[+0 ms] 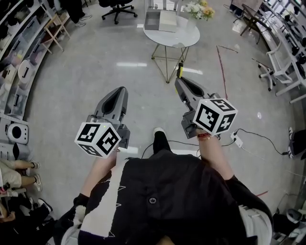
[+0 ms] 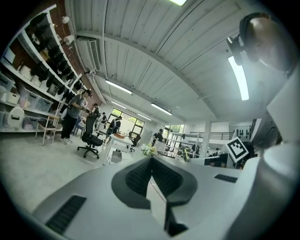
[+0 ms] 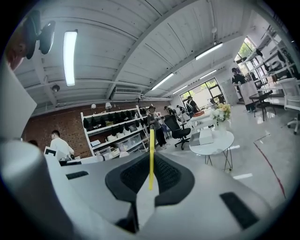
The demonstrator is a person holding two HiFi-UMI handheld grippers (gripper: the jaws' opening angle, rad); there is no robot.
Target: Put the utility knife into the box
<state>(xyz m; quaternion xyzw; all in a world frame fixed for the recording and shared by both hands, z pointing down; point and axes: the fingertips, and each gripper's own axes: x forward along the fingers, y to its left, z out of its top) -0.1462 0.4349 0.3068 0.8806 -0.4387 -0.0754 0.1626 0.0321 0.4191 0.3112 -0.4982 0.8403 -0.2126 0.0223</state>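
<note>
A slim yellow utility knife [image 3: 151,145] stands upright between the jaws of my right gripper [image 3: 151,164], which is shut on it. In the head view its yellow and black end [image 1: 180,71] sticks out past the right gripper [image 1: 180,82]. A white box [image 1: 168,21] with a grey open part [image 1: 152,20] beside it lies on the round white table [image 1: 184,36] ahead, well beyond both grippers. From the right gripper view the box [image 3: 206,136] shows on that table. My left gripper [image 1: 121,92] is held level with the right one, shut on nothing [image 2: 151,161].
A vase of flowers [image 1: 200,9] stands on the table next to the box. A black office chair [image 1: 117,8] is at the far left, shelving [image 1: 19,57] lines the left wall, and white desks [image 1: 287,57] stand at the right. Cables [image 1: 253,136] lie on the floor.
</note>
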